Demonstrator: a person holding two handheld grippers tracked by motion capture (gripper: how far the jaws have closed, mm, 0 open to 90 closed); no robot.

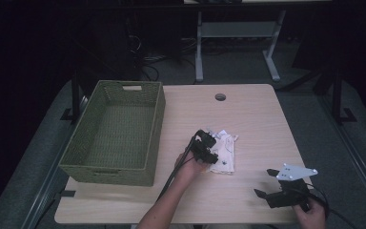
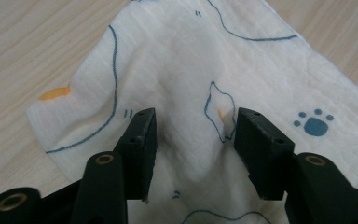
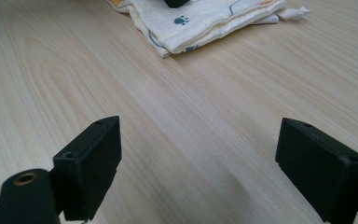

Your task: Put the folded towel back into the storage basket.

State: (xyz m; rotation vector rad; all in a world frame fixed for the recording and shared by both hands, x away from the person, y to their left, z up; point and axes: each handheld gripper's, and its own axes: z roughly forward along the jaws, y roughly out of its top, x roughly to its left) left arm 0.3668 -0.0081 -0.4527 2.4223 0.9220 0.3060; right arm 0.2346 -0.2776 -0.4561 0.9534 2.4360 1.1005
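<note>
Partly hidden cloth (image 2: 186,60) bunched between left gripper (image 2: 193,135) — jaws apart, right gripper (image 3: 198,163) released — table (image 3: 214,93) beneath.

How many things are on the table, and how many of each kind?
Green woven basket: 1
White cloth with blue paw prints: 1
Black claws: 2, the left claw over the cloth, the right claw near the table's front edge
Total: 4

Probably a lab or test room: dark curtains, cables (image 1: 147,64) on grey carpet, bare wooden table (image 1: 248,114), metal desk frame (image 1: 236,36) behind.
</note>
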